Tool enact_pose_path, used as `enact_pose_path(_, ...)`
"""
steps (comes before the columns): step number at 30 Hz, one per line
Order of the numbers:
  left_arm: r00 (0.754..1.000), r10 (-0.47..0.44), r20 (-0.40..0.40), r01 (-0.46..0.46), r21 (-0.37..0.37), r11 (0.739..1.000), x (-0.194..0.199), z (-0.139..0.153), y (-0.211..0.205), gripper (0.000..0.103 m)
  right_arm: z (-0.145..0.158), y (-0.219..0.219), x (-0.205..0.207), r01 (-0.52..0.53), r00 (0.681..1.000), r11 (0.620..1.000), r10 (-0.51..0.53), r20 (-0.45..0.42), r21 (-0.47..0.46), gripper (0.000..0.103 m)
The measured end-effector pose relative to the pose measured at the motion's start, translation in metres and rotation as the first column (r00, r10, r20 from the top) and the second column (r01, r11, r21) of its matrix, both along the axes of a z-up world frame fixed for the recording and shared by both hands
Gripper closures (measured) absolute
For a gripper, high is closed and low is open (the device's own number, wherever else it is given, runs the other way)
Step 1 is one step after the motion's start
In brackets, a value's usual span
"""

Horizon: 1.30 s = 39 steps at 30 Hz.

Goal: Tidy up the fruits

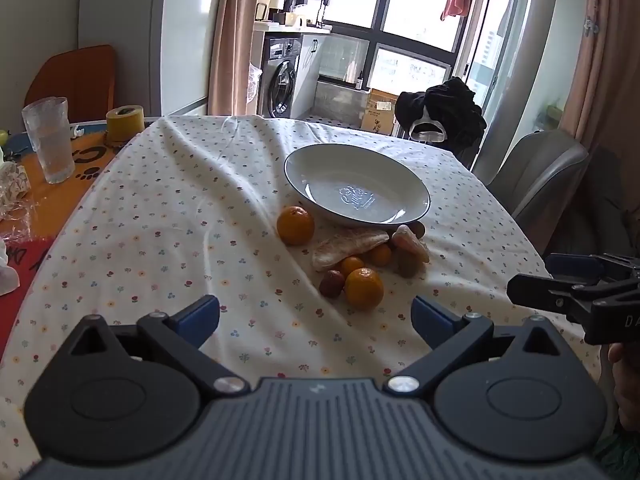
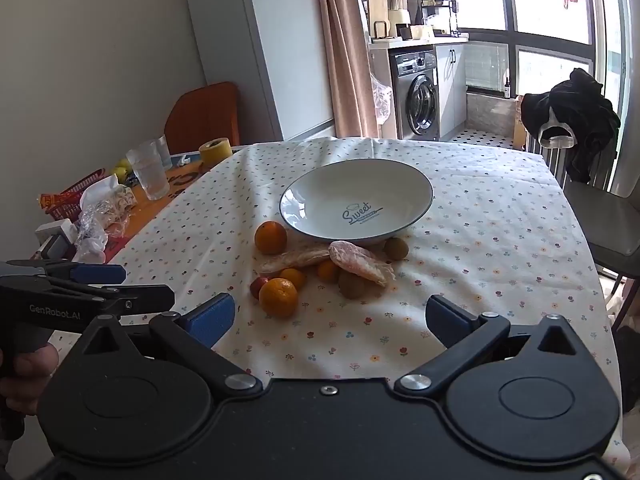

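While both hang above the near edge of the worktop [image 2: 500,216], my left tool [image 1: 316,314] and my right tool [image 2: 330,318] have their blue pads spread wide with nothing between them. Ahead of both lies the fruit: a mandarin [image 2: 278,297] nearest, just ahead and left of my right tool, then kumquats [image 2: 293,277], a red date [image 2: 258,286], two peeled pomelo wedges [image 2: 358,261], another mandarin [image 2: 271,237] farther off, all beside the empty white bowl [image 2: 356,200] beyond.
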<state>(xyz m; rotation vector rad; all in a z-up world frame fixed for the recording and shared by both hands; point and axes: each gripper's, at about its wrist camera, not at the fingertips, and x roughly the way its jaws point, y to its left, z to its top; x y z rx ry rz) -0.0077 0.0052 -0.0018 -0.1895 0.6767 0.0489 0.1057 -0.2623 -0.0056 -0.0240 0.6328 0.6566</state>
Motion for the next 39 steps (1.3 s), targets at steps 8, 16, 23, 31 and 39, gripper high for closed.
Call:
enact_pose_path(8, 1.000, 0.007, -0.004, -0.007, 0.008, 1.000, 0.0043, 0.0039, -0.0034, 0.002, 0.0004, 0.0005, 0.0039, 0.017, 1.000, 1.000, -0.017, -0.011, 0.000, 0.000)
enact_pose_path(16, 1.000, 0.015, -0.003, -0.015, 0.006, 1.000, 0.0033, 0.0055, 0.0001, 0.002, 0.0006, -0.0022, 0.0015, 0.014, 1.000, 1.000, -0.014, -0.003, 0.000, 0.000)
enact_pose_path(23, 1.000, 0.010, 0.005, -0.010, 0.005, 1.000, 0.0012, 0.0068, 0.0007, 0.002, 0.0026, 0.0002, 0.0002, 0.005, 1.000, 1.000, -0.005, -0.001, -0.004, 0.000)
enact_pose_path(31, 1.000, 0.004, 0.002, -0.004, 0.009, 1.000, 0.0004, 0.0077, -0.0021, 0.002, 0.0034, 0.0012, -0.0001, 0.006, 1.000, 1.000, -0.006, -0.004, -0.009, 0.000)
enact_pose_path(39, 1.000, 0.004, 0.005, -0.004, 0.012, 1.000, -0.0008, 0.0076, -0.0027, 0.002, 0.0057, -0.0006, -0.0028, 0.009, 1.000, 1.000, -0.009, 0.004, -0.008, 0.000)
